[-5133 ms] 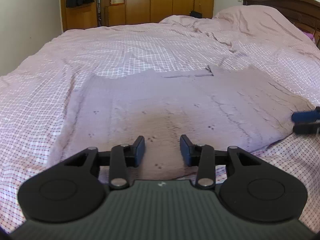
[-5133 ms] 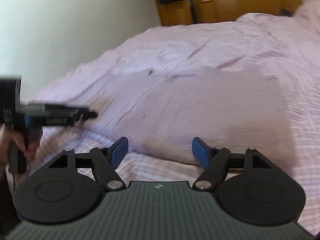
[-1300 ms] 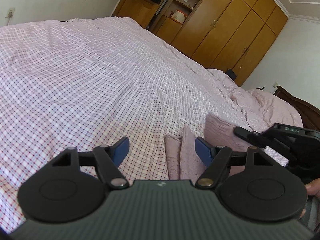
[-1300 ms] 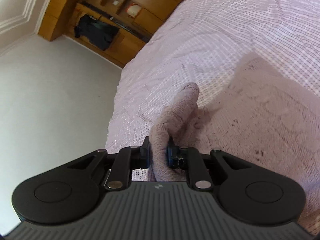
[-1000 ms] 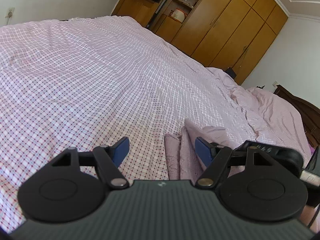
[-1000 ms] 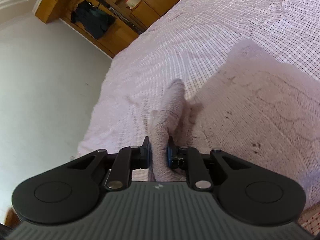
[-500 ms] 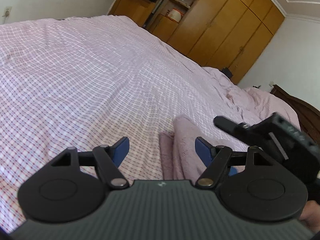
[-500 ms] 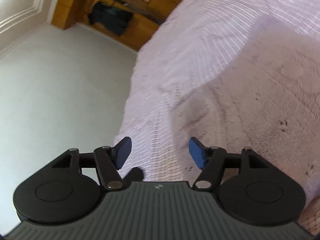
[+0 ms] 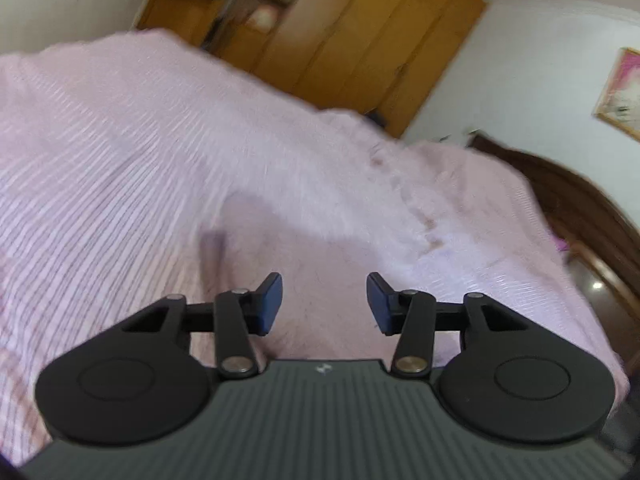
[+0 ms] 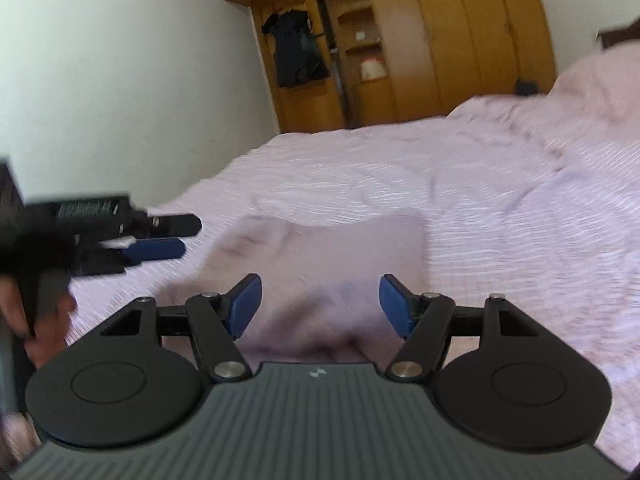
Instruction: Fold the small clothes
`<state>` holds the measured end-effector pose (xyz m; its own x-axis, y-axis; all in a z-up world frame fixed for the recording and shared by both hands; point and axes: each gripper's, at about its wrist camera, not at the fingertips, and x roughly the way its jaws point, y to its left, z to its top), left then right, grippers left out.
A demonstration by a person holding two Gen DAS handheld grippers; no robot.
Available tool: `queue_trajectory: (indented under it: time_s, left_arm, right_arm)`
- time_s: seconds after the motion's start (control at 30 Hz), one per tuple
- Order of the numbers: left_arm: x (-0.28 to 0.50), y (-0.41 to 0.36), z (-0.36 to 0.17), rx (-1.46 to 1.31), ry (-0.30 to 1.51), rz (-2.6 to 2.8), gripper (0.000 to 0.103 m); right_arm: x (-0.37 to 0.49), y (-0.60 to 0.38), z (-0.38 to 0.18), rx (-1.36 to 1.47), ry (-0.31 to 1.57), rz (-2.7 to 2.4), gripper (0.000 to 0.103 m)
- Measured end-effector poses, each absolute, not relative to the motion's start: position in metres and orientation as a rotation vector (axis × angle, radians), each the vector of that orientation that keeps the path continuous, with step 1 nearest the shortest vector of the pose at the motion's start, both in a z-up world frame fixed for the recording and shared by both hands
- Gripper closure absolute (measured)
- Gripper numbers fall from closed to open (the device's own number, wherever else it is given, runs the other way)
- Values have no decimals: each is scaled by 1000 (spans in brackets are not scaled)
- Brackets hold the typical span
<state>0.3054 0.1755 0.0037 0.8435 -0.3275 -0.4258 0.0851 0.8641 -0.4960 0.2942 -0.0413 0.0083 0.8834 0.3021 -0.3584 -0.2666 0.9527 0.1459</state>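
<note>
Your left gripper (image 9: 324, 300) and right gripper (image 10: 320, 306) both hover with jaws wide, holding nothing. The garment (image 10: 332, 248) lies on the bed (image 10: 500, 184), just ahead of your 2 grippers.

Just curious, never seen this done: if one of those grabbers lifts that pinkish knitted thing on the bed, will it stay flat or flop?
The knitted garment would probably flop; it lies limp and follows the bedspread. It looks light. The knit likely grips well, not slippery.
</note>
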Motion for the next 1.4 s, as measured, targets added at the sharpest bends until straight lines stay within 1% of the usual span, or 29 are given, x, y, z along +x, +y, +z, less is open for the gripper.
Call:
queue_trajectory:
  time_s: [0.03, 0.07, 0.13, 0.23, 0.33, 0.53, 0.57, 0.63, 0.7, 0.73, 0.83, 0.87, 0.9, 0.93, 1.07, 1.1, 1.13, 1.2, 1.23, 1.3, 1.4]
  left_arm:
    - [306, 175, 1, -487, 549, -206, 51]
    - [304, 174, -4, -491, 564, -197, 44]
    - [293, 174, -17, -501, 564, -177, 38]
    - [286, 171, -26, -510, 591, -154, 38]
    - [288, 165, -23, -487, 585, -169, 38]
    - [281, 158, -11, -458, 505, -182, 39]
    - [279, 160, -9, -466, 493, -190, 39]
    - [280, 161, -10, -462, 503, -198, 43]
    - [285, 158, -17, -452, 555, -179, 43]
    - [288, 157, -22, -450, 576, -164, 43]
    - [288, 156, -25, -459, 565, -176, 43]
    - [287, 156, -23, -461, 552, -185, 53]
    - [286, 155, -23, -467, 535, -185, 71]
    - [285, 156, -23, -471, 538, -175, 84]
    - [288, 161, -27, -499, 553, -189, 85]
    - [287, 164, -28, -503, 557, -193, 85]
    - [287, 166, -27, -506, 554, -195, 85]
    - [276, 178, -19, -524, 513, -160, 85]
    - [272, 186, -14, -541, 490, -150, 85]
    - [271, 197, -10, -546, 498, -157, 85]
    - [280, 195, -24, -541, 601, -163, 85]
  right_arm:
    - [291, -43, 0, 68, 390, 272, 31]
    - [291, -42, -8, 37, 399, 248, 31]
    - [292, -38, -23, -16, 407, 215, 31]
    - [302, -34, -41, -10, 425, 208, 31]
    - [319, -31, -50, 19, 444, 170, 31]
    - [324, -52, -48, 159, 405, 128, 32]
    - [325, -55, -47, 174, 403, 128, 34]
    - [327, -58, -47, 196, 415, 139, 48]
    - [332, -57, -52, 183, 443, 150, 55]
    - [333, -56, -56, 178, 452, 155, 58]
    - [334, -55, -61, 179, 455, 157, 60]
    - [334, -54, -61, 180, 455, 156, 60]
    - [336, -54, -61, 178, 458, 156, 60]
    - [337, -53, -61, 176, 463, 151, 60]
    - [348, -47, -58, 160, 492, 146, 59]
    - [348, -45, -57, 154, 501, 146, 62]
    - [349, -43, -55, 148, 504, 143, 72]
    - [346, -46, -46, 173, 489, 119, 78]
    - [341, -50, -41, 207, 470, 107, 79]
    - [334, -60, -42, 279, 464, 93, 81]
    - [339, -74, -68, 407, 555, 67, 82]
